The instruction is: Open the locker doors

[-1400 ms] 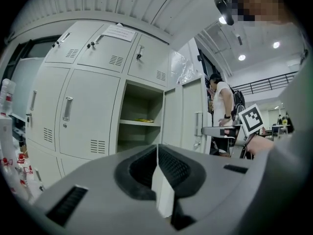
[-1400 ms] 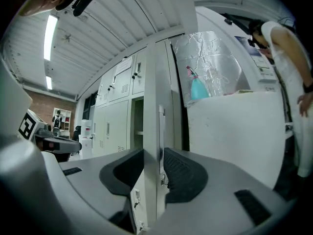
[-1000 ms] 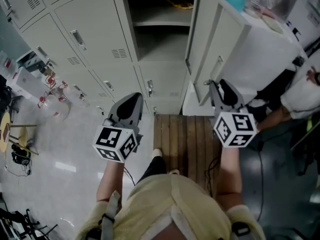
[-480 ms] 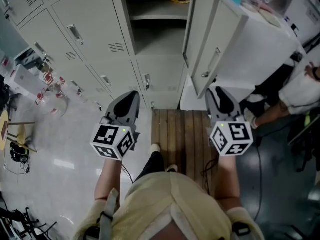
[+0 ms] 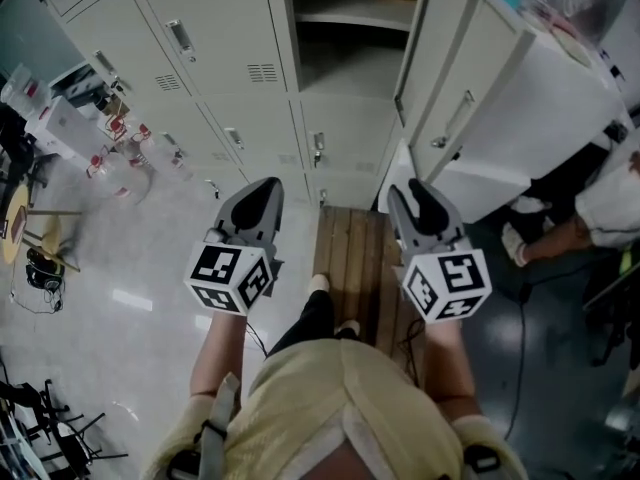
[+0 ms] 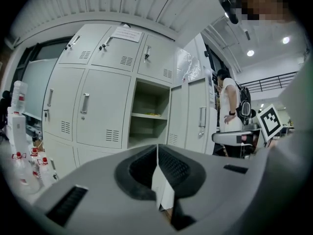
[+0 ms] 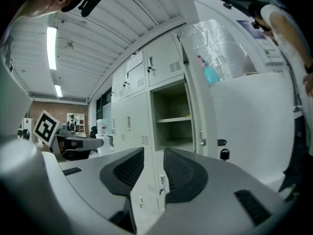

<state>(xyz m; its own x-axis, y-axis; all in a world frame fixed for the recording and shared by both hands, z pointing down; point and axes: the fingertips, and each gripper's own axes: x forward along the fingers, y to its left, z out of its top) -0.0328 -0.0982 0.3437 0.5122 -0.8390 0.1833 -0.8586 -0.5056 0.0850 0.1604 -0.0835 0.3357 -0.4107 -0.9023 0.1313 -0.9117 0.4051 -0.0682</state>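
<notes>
A bank of pale grey lockers (image 5: 215, 58) fills the top of the head view. One upper compartment (image 5: 355, 33) stands open, with a shelf inside, and its door (image 5: 455, 83) is swung out to the right. Below it is a closed small door (image 5: 335, 148) with a handle. My left gripper (image 5: 262, 193) is shut and holds nothing, a short way in front of the closed lower doors. My right gripper (image 5: 403, 198) is open by a narrow gap, just below the open door and apart from it. The open compartment (image 6: 149, 114) also shows in the left gripper view, beyond my left gripper (image 6: 157, 148), and the compartment (image 7: 171, 116) in the right gripper view, beyond my right gripper (image 7: 154, 153).
Plastic bottles (image 5: 125, 163) stand on the floor at the left by the lockers. A wooden board (image 5: 360, 258) lies under the person's feet. Another person (image 5: 600, 203) is at the right behind the open door. A stool and cables (image 5: 40, 258) sit at the far left.
My right gripper has come away from the open door's handle, down and to the left. Both grippers now sit farther back from the lockers. The left gripper stays shut.
</notes>
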